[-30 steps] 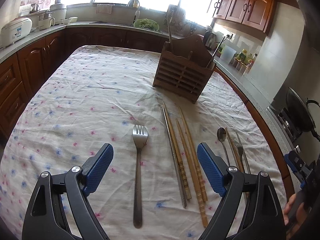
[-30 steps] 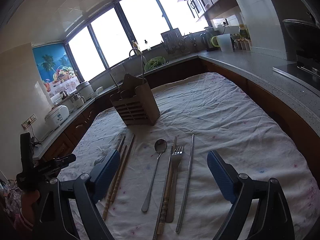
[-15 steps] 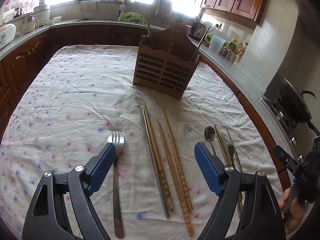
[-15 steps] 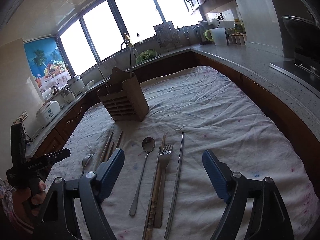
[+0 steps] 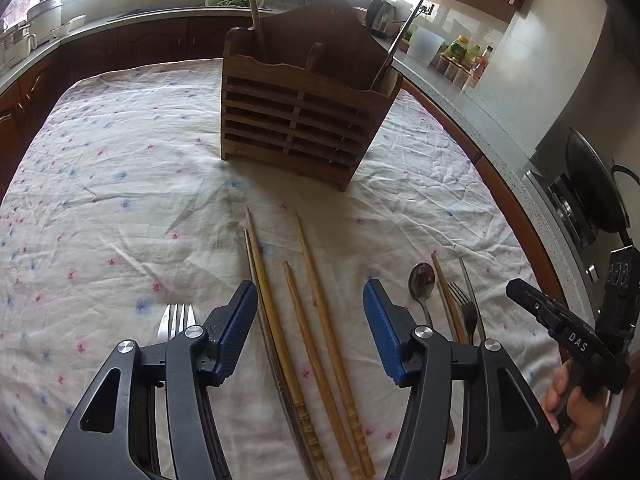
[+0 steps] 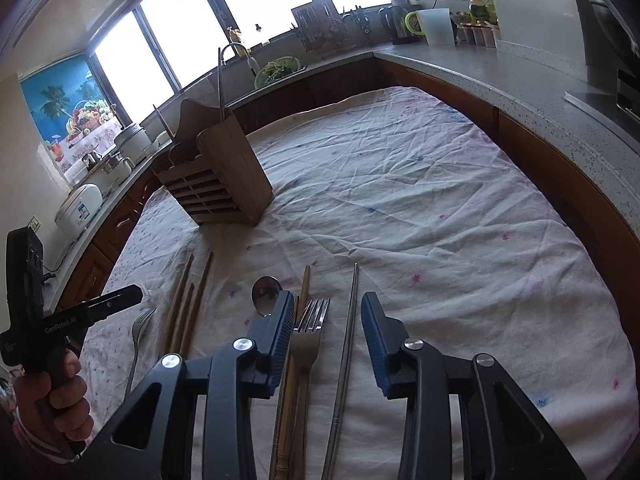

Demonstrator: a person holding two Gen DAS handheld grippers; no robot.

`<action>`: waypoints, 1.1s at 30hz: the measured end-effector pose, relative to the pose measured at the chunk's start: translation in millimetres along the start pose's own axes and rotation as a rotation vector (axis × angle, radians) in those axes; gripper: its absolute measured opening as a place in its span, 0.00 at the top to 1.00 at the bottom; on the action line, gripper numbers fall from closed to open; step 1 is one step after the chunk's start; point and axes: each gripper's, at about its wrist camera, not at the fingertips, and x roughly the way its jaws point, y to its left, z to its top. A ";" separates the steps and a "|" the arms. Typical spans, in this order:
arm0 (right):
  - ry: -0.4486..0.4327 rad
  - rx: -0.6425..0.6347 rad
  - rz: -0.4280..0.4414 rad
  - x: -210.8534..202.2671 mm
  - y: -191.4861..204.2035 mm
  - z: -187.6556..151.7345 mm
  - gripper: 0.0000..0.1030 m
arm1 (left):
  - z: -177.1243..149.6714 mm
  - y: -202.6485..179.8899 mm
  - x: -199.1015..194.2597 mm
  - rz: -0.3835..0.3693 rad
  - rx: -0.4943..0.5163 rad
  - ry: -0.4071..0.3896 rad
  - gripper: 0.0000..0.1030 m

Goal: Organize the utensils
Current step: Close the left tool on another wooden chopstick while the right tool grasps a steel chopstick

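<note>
We see a creased, matt cotton-like tablecloth (image 5: 120, 184) under a slatted wooden utensil holder (image 5: 296, 128), ridged bamboo-coloured chopsticks (image 5: 316, 320), shiny steel forks (image 6: 308, 332), a glossy metal spoon (image 5: 421, 280) and ribbed blue rubbery pads (image 5: 236, 328) on matt black plastic arms.

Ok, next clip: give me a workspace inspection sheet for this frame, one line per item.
Surface: flowered tablecloth, wrinkled.
Job's things: wooden utensil holder upright, a few utensils inside; three wooden chopsticks, forks, spoon and a metal chopstick flat on the cloth.
Clutter: nothing seen.
Grippers: left gripper and right gripper both open, jaws just been closing; chopsticks between the left's, fork between the right's, nothing gripped.
Cables: nothing seen.
Surroundings: kitchen counter, windows, cabinets.
</note>
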 end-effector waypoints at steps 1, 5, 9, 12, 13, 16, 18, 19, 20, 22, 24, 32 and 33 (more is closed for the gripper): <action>0.017 -0.005 0.004 5.8 0.9 2.0 0.70 | 4.9 -0.8 6.0 -0.001 0.004 0.013 0.48; 0.074 -0.026 -0.022 28.9 2.1 10.1 0.74 | 22.3 -1.5 29.6 0.004 0.007 0.059 0.56; 0.126 -0.052 -0.064 50.9 -0.6 17.5 0.82 | 34.5 -3.1 50.6 0.003 0.017 0.101 0.64; 0.153 -0.060 -0.090 62.9 -4.2 21.6 0.85 | 41.1 -4.9 64.1 0.026 0.035 0.125 0.66; 0.164 -0.064 -0.098 67.2 -5.4 22.8 0.85 | 42.3 -4.1 68.9 0.028 0.034 0.138 0.67; 0.191 -0.079 -0.109 77.9 -7.4 23.0 0.87 | 43.1 -1.5 81.9 0.027 0.032 0.175 0.75; 0.191 -0.109 -0.127 79.2 -3.9 22.5 0.87 | 42.7 -0.3 87.5 0.025 0.029 0.187 0.79; 0.193 -0.121 -0.134 79.9 -2.2 22.2 0.87 | 43.7 -1.8 88.3 0.032 0.037 0.188 0.80; 0.195 -0.132 -0.142 80.9 -0.7 22.7 0.88 | 44.9 -3.4 89.1 0.038 0.044 0.191 0.80; 0.198 -0.155 -0.158 82.7 2.7 22.4 0.88 | 46.7 -6.9 92.1 0.052 0.063 0.204 0.80; 0.199 -0.172 -0.170 85.8 5.4 23.4 0.88 | 47.5 -11.8 95.2 0.069 0.094 0.208 0.83; 0.178 -0.177 -0.165 85.9 5.7 22.4 0.89 | 44.2 -24.7 100.0 0.100 0.177 0.197 0.93; 0.175 -0.179 -0.166 85.9 6.1 22.2 0.90 | 45.0 -23.2 100.1 0.092 0.172 0.200 0.93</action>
